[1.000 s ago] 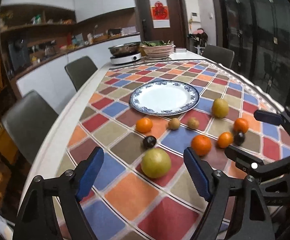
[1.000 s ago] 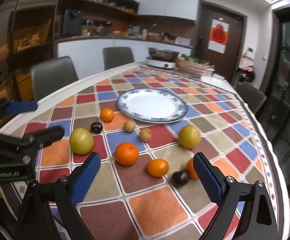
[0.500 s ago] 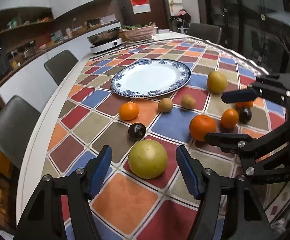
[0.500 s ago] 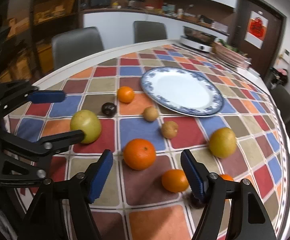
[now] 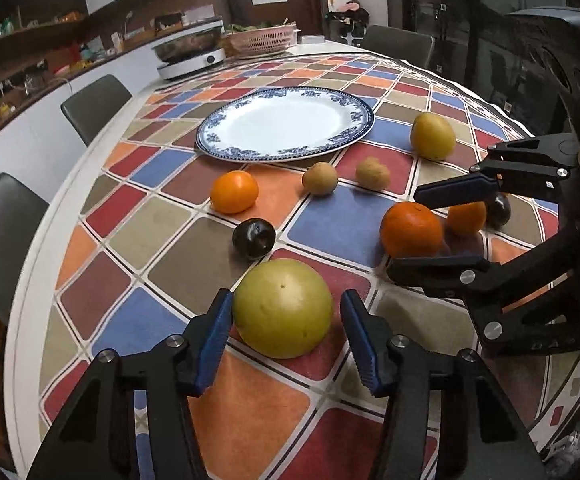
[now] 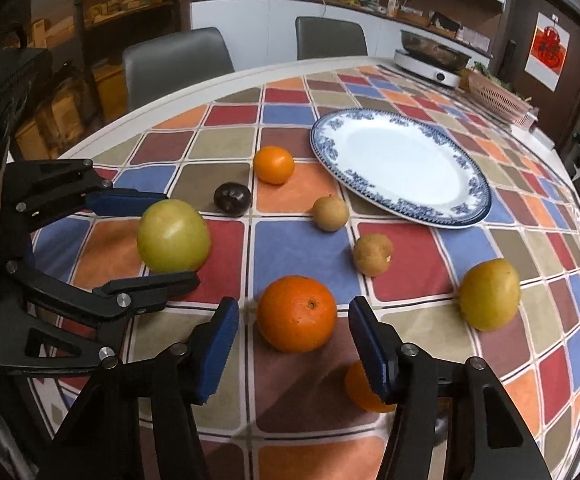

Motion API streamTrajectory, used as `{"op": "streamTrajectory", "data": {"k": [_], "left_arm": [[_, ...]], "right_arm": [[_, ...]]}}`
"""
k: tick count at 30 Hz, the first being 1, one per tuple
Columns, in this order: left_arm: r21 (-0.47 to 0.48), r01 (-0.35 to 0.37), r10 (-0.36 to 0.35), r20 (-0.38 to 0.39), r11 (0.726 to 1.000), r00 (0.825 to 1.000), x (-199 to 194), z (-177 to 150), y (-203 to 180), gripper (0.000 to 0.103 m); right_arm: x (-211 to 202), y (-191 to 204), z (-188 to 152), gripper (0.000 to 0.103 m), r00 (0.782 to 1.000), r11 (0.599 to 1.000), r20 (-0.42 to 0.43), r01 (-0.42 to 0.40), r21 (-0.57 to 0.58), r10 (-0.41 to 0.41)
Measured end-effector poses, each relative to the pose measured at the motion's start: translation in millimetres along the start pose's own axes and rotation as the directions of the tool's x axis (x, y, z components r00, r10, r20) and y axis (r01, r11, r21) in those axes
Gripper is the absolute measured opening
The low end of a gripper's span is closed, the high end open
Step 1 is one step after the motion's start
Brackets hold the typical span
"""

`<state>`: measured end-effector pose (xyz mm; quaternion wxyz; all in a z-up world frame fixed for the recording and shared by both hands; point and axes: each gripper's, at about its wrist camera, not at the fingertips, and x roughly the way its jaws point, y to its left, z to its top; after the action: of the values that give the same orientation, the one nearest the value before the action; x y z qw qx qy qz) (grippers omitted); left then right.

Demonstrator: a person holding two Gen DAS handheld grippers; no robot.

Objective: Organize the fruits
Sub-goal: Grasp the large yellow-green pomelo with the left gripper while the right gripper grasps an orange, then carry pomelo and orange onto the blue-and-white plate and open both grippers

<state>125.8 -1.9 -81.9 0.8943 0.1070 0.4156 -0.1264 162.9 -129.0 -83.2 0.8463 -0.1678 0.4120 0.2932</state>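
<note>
Poised to grasp, two fruits bracketed, plate bare.

Well ahead of both grippers, blue-rimmed plate [image 5: 364, 118], nothing on it yet. Between the wide-spread pads of the left gripper [image 5: 285, 338], green-yellow pear [image 5: 282, 307]: near-touching on the left pad, a gap on the right. Between the equally wide pads of the right gripper [image 6: 294, 344], large orange [image 6: 296, 313], clear of both. Judged step: pre-grasp, nothing lifted. Next: close evenly on each round fruit, lift, carry forward to the plate. Further ahead: yellow pear [image 6: 489, 294], small orange [image 6: 273, 164], dark plum [image 6: 231, 198].

chairs [image 6: 177, 60], cooker [image 5: 187, 58], basket [image 5: 263, 38]
</note>
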Motion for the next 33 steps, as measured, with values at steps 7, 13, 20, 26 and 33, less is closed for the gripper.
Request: {"op": "streamTrajectory", "data": {"k": [7, 13, 20, 26, 33], "left_arm": [[-0.032, 0.013, -0.014, -0.007, 0.999, 1.000, 4, 1, 4, 0.050], [-0.065, 0.023, -0.024, -0.007, 0.998, 1.000, 5, 4, 7, 0.049], [-0.114, 0.028, -0.029, -0.008, 0.993, 1.000, 6, 8, 9, 0.049], [-0.148, 0.019, -0.013, 0.038, 0.989, 0.999, -12, 20, 14, 0.049], [-0.144, 0.021, -0.009, 0.088, 0.989, 0.996, -22, 59, 19, 0.049]], "right_arm": [[4, 1, 3, 0.056, 1.000, 1.000, -0.008, 0.012, 0.009, -0.012], [5, 0, 5, 0.049, 1.000, 0.999, -0.006, 0.020, 0.031, -0.019], [8, -4, 4, 0.043, 1.000, 0.996, -0.015, 0.021, 0.085, -0.019], [-12, -16, 8, 0.043, 0.998, 0.982, 0.051, 0.036, 0.184, -0.046], [-32, -36, 32, 0.043, 0.991, 0.976, 0.110, 0.057, 0.211, -0.082]]}}
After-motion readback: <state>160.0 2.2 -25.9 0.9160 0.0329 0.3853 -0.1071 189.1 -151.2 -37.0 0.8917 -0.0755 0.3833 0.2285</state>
